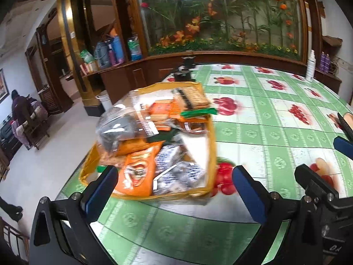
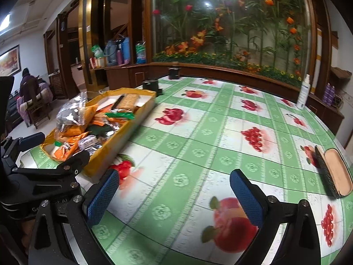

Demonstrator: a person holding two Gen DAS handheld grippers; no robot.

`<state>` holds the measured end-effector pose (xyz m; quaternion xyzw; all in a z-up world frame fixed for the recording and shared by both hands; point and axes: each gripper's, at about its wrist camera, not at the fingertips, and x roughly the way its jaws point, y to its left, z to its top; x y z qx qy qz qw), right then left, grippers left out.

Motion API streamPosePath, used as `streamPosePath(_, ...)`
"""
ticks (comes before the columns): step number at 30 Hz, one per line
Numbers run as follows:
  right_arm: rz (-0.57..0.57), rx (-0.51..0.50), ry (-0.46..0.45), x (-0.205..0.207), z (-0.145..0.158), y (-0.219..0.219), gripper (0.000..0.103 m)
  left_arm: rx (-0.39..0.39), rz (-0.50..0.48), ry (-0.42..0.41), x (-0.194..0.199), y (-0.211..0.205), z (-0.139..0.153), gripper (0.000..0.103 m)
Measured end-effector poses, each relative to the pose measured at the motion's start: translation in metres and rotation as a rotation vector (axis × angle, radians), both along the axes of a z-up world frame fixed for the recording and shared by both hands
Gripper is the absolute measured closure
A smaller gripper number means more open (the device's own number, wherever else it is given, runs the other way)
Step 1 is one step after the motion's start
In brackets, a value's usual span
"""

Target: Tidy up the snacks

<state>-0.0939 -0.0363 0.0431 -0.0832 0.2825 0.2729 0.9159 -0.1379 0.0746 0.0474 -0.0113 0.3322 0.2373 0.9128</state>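
The broad surface, spread with a green-and-white checked oilcloth printed with red fruit, fills both views, and near its left edge sits the shallow yellow rectangular tray, which holds all the snacks that can be seen. In it lies a loose heap: a crumpled clear plastic bag with something dark inside on top at the left, orange foil packets toward the near end, blue-and-white wrapped bars beside them, a green-wrapped pack and a tan stack of crackers toward the far end. Off to the right, well apart from the tray, an open dark spectacle case with a tan lining rests on the cloth, and a white spray bottle stands near the far right edge. The left tongs hang over the near end of the tray, spread wide with nothing between the blue pads; the right tongs hover over bare cloth, equally wide and empty. With every snack jumbled in the tray and none laid out, the scene fits either gathering just finished or sorting about to start. Any pick from this heap would call for a careful pinch on slippery, overlapping wrappers.
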Motion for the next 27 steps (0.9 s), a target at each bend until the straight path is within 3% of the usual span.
streamPosePath(8, -0.099, 0.023, 0.013, 0.013, 0.001, -0.044, 0.001, 0.002, -0.095, 0.007, 0.024, -0.039, 0.008, 0.0)
streamPosePath(17, -0.284, 0.113, 0.1, 0.037, -0.004, -0.121, 0.002, -0.029, -0.219, 0.067, 0.062, -0.086, 0.0, 0.0)
streamPosePath(27, -0.393, 0.052, 0.131, 0.044, -0.007, -0.165, 0.002, -0.068, -0.336, 0.152, 0.095, -0.128, -0.019, 0.0)
